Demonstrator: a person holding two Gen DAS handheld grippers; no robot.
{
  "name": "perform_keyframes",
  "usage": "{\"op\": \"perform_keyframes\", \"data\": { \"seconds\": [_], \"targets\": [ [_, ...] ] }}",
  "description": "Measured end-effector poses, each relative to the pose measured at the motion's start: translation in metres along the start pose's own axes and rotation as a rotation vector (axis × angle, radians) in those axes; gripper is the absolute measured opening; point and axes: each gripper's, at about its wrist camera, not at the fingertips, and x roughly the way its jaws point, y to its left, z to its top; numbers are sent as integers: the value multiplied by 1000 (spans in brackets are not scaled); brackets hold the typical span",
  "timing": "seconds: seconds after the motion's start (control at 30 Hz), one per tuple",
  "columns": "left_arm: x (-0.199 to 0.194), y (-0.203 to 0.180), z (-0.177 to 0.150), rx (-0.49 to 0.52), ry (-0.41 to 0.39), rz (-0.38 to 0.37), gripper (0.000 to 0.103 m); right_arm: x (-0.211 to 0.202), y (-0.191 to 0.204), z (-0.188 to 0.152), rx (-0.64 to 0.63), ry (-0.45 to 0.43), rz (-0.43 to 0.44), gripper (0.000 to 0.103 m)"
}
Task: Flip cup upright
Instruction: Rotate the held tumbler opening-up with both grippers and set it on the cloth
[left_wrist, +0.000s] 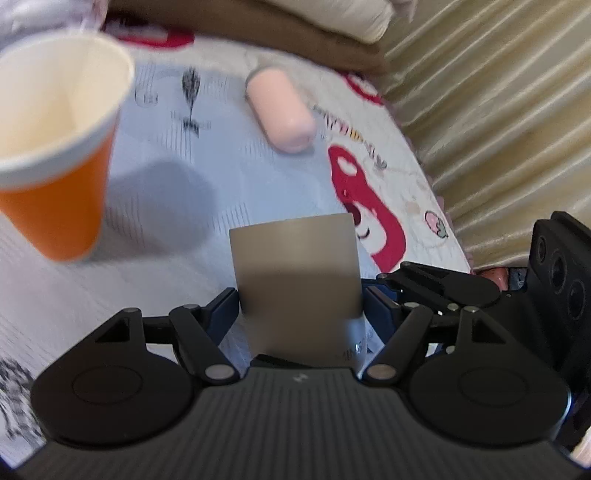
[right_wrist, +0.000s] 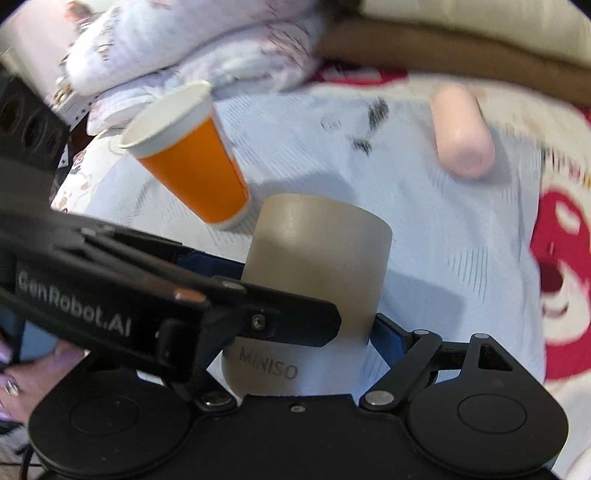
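A grey metal cup (left_wrist: 295, 280) marked MINISO stands with its closed base up between my fingers. It also shows in the right wrist view (right_wrist: 314, 288). My left gripper (left_wrist: 299, 306) is shut on its sides. My right gripper (right_wrist: 310, 332) also sits around the same cup, its blue pads against the cup's sides. The left gripper's body (right_wrist: 147, 295) crosses in front of the cup in the right wrist view. An orange paper cup (left_wrist: 55, 140) stands upright on the bed to the left, also in the right wrist view (right_wrist: 184, 155).
A pink cylinder (left_wrist: 280, 110) lies on the printed bedsheet (left_wrist: 184, 221) beyond the grey cup, also in the right wrist view (right_wrist: 461, 133). Folded blankets (right_wrist: 184, 48) and brown cushions (left_wrist: 258, 33) lie at the back. A curtain (left_wrist: 498, 110) hangs at the right.
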Motion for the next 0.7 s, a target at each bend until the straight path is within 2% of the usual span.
{"op": "perform_keyframes", "data": {
  "seconds": [0.23, 0.3, 0.37, 0.5, 0.63, 0.7],
  "targets": [
    [-20, -3, 4, 121, -156, 58, 73, 3, 17, -2, -194, -212, -66, 87],
    [-21, 1, 4, 137, -192, 69, 73, 5, 17, -2, -204, -238, -67, 87],
    [-21, 2, 4, 159, -215, 86, 72, 12, 21, -4, -270, -309, -97, 87],
    [-14, 1, -1, 222, -253, 147, 72, 27, 30, -9, -366, -385, -160, 87],
    [-11, 8, -3, 205, -292, 137, 71, 36, 27, -11, -391, -480, -199, 83],
    [-11, 9, -4, 211, -315, 137, 71, 38, 25, -10, -390, -494, -203, 82]
  ]
}}
